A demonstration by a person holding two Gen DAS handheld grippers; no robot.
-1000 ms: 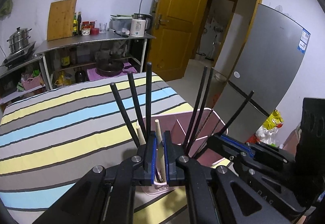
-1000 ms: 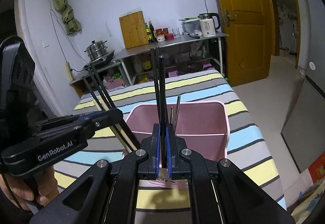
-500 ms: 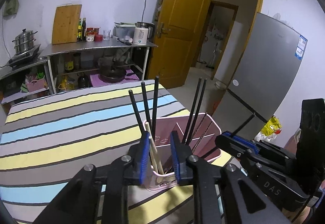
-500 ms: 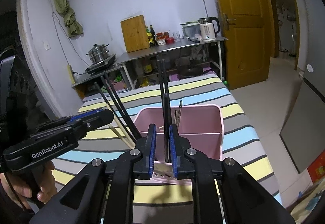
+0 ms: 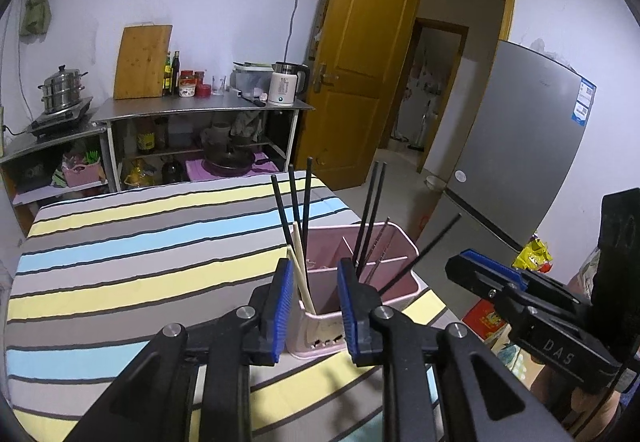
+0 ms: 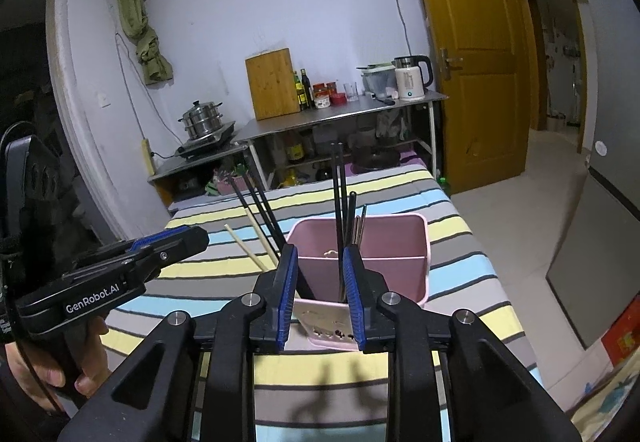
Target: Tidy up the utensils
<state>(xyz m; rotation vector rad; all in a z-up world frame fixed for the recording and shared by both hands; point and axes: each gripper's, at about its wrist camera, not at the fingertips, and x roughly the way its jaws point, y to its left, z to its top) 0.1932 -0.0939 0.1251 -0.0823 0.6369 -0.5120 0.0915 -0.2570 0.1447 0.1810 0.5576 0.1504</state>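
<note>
A pink divided utensil holder stands near the right edge of the striped table. Black chopsticks and pale wooden chopsticks stand in its left compartment. More black chopsticks and metal ones stand in the right compartment. My left gripper is open and empty, just in front of the holder. My right gripper is open and empty, also just in front of the holder. Each gripper shows in the other's view, the left and the right.
The striped tablecloth covers the table. A metal shelf at the far wall carries a kettle, bottles, a cutting board and a steamer pot. A grey fridge stands at the right, beside an open wooden door.
Both grippers opened, let go of the chopsticks they held in the holder, and drew back from it. The chopsticks now stand free in the compartments.
</note>
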